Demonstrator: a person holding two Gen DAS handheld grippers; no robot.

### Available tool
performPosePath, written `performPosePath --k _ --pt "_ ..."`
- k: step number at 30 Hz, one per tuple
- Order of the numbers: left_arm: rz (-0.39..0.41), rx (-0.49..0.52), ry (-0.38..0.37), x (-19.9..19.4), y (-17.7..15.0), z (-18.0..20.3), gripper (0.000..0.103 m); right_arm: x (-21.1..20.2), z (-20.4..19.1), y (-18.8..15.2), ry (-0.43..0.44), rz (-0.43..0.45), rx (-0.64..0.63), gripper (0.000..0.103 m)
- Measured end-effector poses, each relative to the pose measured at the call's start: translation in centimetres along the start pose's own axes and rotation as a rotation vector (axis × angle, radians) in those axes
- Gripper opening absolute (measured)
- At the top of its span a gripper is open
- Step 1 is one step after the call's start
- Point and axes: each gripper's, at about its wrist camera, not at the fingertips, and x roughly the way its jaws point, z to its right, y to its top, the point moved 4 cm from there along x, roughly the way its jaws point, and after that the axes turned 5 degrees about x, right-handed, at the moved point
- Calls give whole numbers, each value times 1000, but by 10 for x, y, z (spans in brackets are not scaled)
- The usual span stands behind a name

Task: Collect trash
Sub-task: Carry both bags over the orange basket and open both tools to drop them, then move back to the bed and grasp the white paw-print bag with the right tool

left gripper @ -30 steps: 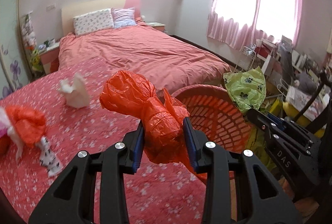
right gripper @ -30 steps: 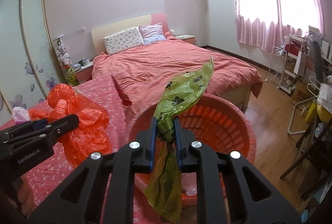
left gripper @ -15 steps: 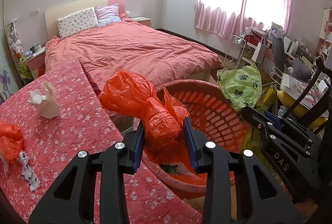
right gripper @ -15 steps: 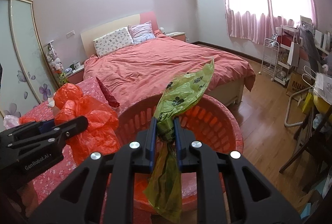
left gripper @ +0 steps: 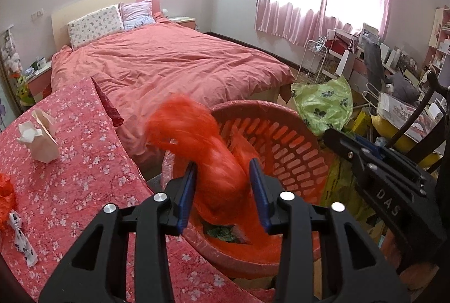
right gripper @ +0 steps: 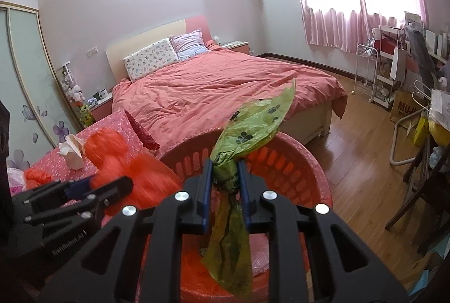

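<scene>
An orange plastic bag (left gripper: 182,123), smeared by motion, hangs between the pads of my left gripper (left gripper: 223,162). Its jaws are opening, a gap shows at the right pad, and the bag slides down over the round red slotted basket (left gripper: 281,112). My right gripper (right gripper: 224,162) holds the neck of a green paw-print bag (right gripper: 258,120) above the same basket (right gripper: 309,159). Its jaws are opening too, with the pads still touching the neck. The right wrist view shows the orange bag (right gripper: 135,171) and the left gripper (right gripper: 123,185) at lower left. The left wrist view has the green bag (left gripper: 323,103) at right.
The basket stands beside a table with a red flowered cloth (left gripper: 84,176). On the cloth lie a crumpled white paper bag (left gripper: 39,140), another orange bag (left gripper: 5,193) and a spotted white scrap (left gripper: 22,241). A pink bed (left gripper: 168,64) lies behind, with cluttered shelves (left gripper: 393,64) at right.
Both grippers have moved from above the table to over the basket. The orange bag, held firmly before, now blurs and drops between wider left jaws. The right jaws have widened slightly around the green bag.
</scene>
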Motion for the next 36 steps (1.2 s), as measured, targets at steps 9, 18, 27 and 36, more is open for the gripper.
performPosePath --k 9,18,27,36 --pt "-24 -50 40 4 -10 -16 61 9 2 -5 4 -25 22 48" --pt "-21 -120 124 -16 -30 -60 67 13 -12 -11 8 -49 4 51" --pt "8 -181 221 -62 -58 -115 67 10 -69 -17 78 -71 -83 51" --pt "29 -293 352 -123 -103 -189 67 13 -178 -45 218 -142 -226 51"
